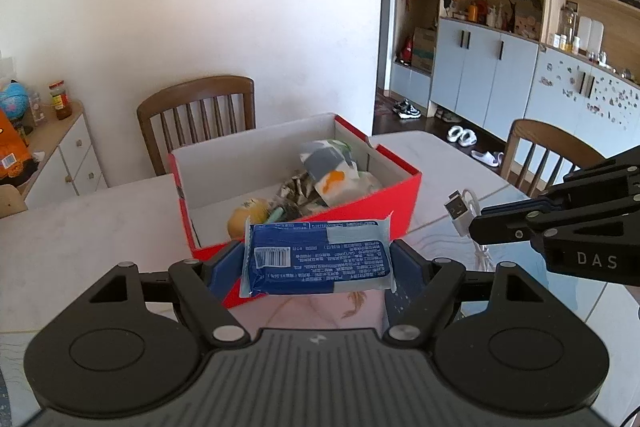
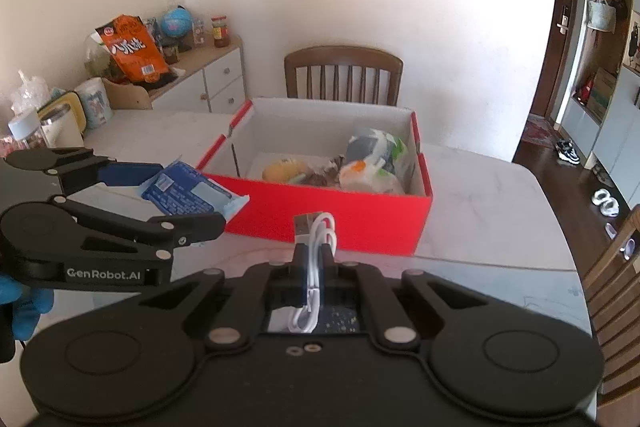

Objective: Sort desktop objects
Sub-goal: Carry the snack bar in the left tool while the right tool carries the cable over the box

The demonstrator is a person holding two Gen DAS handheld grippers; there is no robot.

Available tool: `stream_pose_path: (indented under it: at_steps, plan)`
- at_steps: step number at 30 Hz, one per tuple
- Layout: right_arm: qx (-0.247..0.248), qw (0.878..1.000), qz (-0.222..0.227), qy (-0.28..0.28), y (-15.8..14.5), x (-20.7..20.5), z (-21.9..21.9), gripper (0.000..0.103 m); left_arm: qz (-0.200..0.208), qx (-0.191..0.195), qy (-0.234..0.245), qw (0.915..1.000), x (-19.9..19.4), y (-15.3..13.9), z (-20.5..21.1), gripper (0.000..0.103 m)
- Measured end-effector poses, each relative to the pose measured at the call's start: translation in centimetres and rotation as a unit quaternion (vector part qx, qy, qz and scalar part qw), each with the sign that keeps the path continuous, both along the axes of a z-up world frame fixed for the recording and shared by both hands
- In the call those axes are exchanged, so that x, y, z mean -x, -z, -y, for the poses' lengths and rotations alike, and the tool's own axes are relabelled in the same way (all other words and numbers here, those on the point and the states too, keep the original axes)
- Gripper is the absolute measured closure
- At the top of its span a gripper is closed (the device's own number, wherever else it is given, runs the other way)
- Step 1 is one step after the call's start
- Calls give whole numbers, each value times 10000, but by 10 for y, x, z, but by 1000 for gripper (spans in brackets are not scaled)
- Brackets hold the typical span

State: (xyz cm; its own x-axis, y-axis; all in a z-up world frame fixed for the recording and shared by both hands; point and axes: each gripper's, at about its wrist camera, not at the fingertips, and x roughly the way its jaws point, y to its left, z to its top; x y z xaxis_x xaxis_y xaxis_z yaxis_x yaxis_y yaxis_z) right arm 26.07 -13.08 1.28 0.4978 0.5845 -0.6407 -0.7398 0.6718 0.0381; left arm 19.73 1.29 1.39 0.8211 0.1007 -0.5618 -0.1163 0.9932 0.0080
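Item 1, left gripper point(image 1: 318, 259): clenched on a blue packet point(image 1: 318, 257), pads pressing its two short ends; packet held level, clear of the table point(image 1: 80, 227), just short of the near wall of the box point(image 1: 372, 203).

Item 2, right gripper point(image 2: 314, 255): jaws closed tight on a white USB cable point(image 2: 316, 239), plug end standing up above the fingers, the remaining loops hanging below; how much trails is hard to tell.

Item 3, box: red, open, toward the table's far edge by a chair point(image 2: 344, 75); already holds a plush toy and several wrapped goods.

Step in hand, as judged: both pickups made, carry to the box under way.

Next move calls for: bringing each load over the near wall, above free space inside, then letting go; cable loops may snag the rim.
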Motion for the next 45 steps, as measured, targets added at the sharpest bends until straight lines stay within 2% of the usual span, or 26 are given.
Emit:
stream_pose_path:
  at_steps: [18, 26, 38, 45]
  plan:
    - [-280, 9989, 89, -378, -28, -39, -28, 99, 132, -22, -334, 9994, -27, -22, -26, 24]
    - [-514, 9979, -84, -382, -30, -69, -45, 99, 15, 7, -536, 9986, -51, -21, -42, 24]
    - [-602, 9971, -291, -369, -25, -110, -67, 99, -251, -192, -481, 9983, -92, -15, -57, 24]
    - [-642, 9964, -474, -297, -16, -129, -78, 99, -412, 63, -507, 9978, -116, -9, -75, 24]
